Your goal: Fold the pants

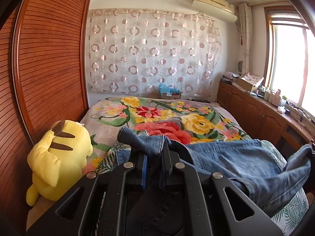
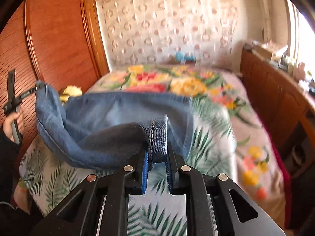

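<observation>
Blue denim pants (image 1: 242,161) hang stretched between both grippers above the bed. My left gripper (image 1: 155,151) is shut on one hemmed end of the pants, which bunches over its fingertips. My right gripper (image 2: 157,149) is shut on the other hemmed end (image 2: 158,135). In the right wrist view the pants (image 2: 110,118) sag across to the left gripper (image 2: 37,88), held by a hand at the far left. The lower part of the pants is hidden behind the gripper bodies.
The bed has a floral blanket (image 1: 157,114) and a leaf-print sheet (image 2: 208,137). A yellow plush toy (image 1: 59,157) sits at the bed's left by the wooden wardrobe (image 1: 49,59). A wooden cabinet (image 1: 256,112) with clutter runs along the right under the window.
</observation>
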The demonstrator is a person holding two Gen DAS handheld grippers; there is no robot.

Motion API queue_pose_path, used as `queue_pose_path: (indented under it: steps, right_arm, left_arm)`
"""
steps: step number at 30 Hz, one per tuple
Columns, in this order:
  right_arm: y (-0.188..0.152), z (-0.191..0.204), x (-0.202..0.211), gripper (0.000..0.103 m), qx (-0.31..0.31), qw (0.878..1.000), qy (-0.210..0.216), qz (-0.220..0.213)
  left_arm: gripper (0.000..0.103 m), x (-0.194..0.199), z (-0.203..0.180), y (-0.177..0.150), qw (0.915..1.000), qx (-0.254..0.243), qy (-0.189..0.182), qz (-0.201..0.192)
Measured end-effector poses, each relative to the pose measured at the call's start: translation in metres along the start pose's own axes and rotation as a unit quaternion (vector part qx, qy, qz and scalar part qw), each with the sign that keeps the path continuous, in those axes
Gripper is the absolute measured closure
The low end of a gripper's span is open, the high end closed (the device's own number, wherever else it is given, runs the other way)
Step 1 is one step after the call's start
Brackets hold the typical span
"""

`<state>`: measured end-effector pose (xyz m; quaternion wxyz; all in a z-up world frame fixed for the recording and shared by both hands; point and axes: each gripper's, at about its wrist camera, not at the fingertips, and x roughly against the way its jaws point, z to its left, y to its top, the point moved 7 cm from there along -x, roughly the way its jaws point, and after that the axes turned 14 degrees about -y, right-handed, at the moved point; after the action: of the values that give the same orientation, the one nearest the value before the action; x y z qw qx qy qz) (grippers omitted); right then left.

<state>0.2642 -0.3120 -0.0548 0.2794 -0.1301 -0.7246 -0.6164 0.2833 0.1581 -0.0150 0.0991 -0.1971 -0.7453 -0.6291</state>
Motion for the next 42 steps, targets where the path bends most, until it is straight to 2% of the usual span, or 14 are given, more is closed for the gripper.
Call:
queue_pose_path:
  steps: [7, 11, 15, 25, 30, 33, 35, 37, 39, 42]
  right_arm:
    - [0.057, -0.010, 0.015, 0.088, -0.006, 0.997, -0.023, -0.069]
    - [0.066, 0.001, 0.007, 0.088, -0.001, 0.996, -0.037, -0.082]
    - [0.059, 0.007, -0.019, 0.088, 0.002, 0.997, -0.051, -0.065]
    - [0.071, 0.027, -0.076, 0.088, 0.007, 0.998, -0.060, 0.002]
    - [0.100, 0.028, -0.093, 0.088, 0.015, 0.998, -0.062, 0.019]
    - [0.111, 0.025, -0.098, 0.088, 0.022, 0.997, -0.065, 0.024]
    - [0.113, 0.026, -0.105, 0.088, 0.023, 0.997, -0.068, 0.027]
    - [0.112, 0.023, -0.112, 0.088, 0.023, 0.997, -0.070, 0.030]
    - [0.113, 0.025, -0.119, 0.088, 0.024, 0.997, -0.070, 0.035]
    - [0.115, 0.026, -0.126, 0.088, 0.025, 0.996, -0.075, 0.039]
  left_arm:
    - [0.091, -0.019, 0.023, 0.010, 0.9997, 0.021, 0.014, 0.002]
    - [0.091, -0.037, 0.034, 0.010, 0.9991, 0.036, 0.016, 0.012]
    - [0.091, -0.058, 0.040, 0.003, 0.9986, 0.036, 0.018, 0.034]
    - [0.091, -0.099, 0.058, -0.015, 0.9952, 0.052, 0.022, 0.079]
    - [0.091, -0.109, 0.063, -0.021, 0.9930, 0.064, 0.015, 0.098]
    - [0.080, -0.109, 0.063, -0.023, 0.9924, 0.063, 0.016, 0.105]
    - [0.063, -0.106, 0.063, -0.024, 0.9925, 0.058, 0.018, 0.106]
    - [0.036, -0.100, 0.064, -0.022, 0.9935, 0.056, 0.019, 0.097]
    - [0.022, -0.094, 0.063, -0.020, 0.9940, 0.061, 0.010, 0.091]
    - [0.022, -0.086, 0.060, -0.021, 0.9939, 0.062, 0.005, 0.091]
